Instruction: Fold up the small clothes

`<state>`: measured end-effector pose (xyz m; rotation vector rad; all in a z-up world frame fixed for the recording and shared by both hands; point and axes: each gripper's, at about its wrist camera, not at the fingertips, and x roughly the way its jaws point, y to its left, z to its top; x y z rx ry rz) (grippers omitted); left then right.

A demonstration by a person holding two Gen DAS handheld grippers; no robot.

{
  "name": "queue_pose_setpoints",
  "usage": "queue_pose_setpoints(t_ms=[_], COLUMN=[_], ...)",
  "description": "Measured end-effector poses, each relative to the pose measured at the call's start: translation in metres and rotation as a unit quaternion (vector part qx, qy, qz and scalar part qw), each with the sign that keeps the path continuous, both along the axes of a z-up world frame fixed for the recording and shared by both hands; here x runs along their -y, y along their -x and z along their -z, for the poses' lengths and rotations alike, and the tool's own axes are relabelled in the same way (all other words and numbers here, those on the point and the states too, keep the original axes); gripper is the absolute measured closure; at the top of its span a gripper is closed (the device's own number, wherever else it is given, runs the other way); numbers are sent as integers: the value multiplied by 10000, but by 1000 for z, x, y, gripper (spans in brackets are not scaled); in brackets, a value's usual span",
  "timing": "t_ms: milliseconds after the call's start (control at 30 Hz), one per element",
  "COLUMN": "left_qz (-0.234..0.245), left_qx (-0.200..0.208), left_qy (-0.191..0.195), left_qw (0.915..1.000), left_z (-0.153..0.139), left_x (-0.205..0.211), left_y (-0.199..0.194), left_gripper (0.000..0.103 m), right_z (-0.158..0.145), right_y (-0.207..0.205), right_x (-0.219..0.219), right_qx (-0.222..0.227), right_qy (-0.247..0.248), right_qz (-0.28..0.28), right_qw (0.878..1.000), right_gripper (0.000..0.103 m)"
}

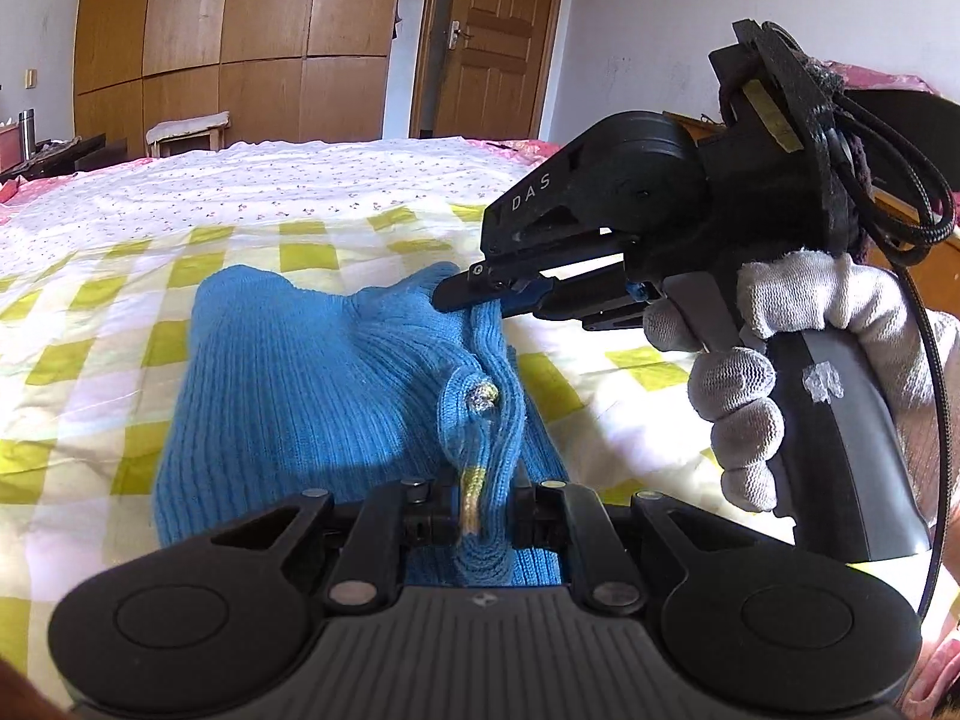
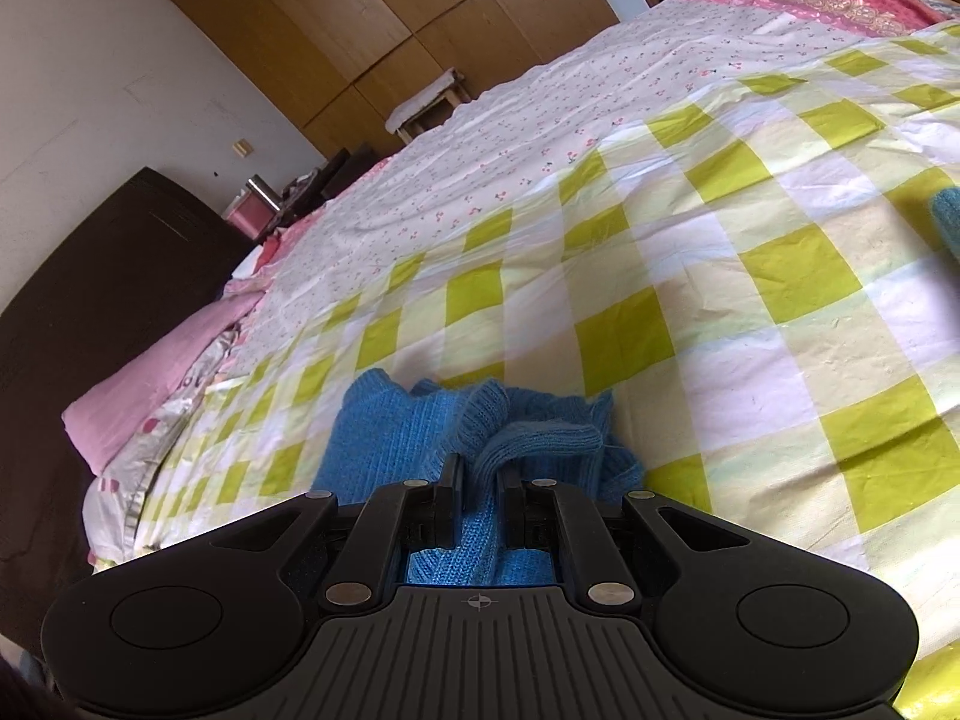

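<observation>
Blue sweater (image 1: 312,384) on checked bedsheet (image 1: 90,324). Left gripper (image 1: 480,504) clenched on sweater edge. Right gripper (image 1: 465,291), marked "DAS", at 2 o'clock, clenched on sweater fold.

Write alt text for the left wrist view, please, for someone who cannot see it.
Two handheld grippers pinch a bunched blue knit garment on a green-checked bedsheet: the left gripper at the bottom, the right gripper, in a gloved hand, from the right. Wooden wardrobes stand behind.

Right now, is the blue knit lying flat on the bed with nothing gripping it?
No, both the left gripper and right gripper pinch the blue knit.
</observation>
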<state>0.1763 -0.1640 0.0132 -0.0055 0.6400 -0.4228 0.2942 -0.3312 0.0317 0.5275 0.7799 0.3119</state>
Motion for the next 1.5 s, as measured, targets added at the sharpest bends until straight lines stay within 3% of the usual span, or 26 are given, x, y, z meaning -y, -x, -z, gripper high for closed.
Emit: queue_pose_setpoints(t_ms=[300,533,633,667,733,833,1100,1233,1500], left_qz=[96,291,317,330,360,400,490,523,422], left_qx=[65,185,197,215,250,254,127,45,50], left_qy=[-354,-666,-729,-765,-818,-795,-764,-665,-423], left_qw=[9993,9972,9966,9963,9957,9957,9958,9964,9982], left_z=[7,15,15,15,14,13,8,1,-14], left_x=[15,25,27,27,29,28,19,9,-6], left_y=[1,8,9,8,11,14,18,25,33], left_gripper=[84,83,83,83,82,82,82,81,81], right_z=[9,14,17,17,15,10,25,14,-11], right_y=[-1,-2,-2,-1,0,2,1,5,23], right_x=[8,9,-1,-3,-8,-2,9,11,8], right_qx=[-224,-318,-268,-253,-183,-92,-290,-204,95], right_qy=[-52,-287,-56,39,307,270,162,233,704], right_qz=[47,38,39,71,64,117,286,293,376], right_qw=[9997,9991,9996,9996,9993,9995,9990,9991,9968], right_gripper=[86,64,65,69,86,90,85,80,80])
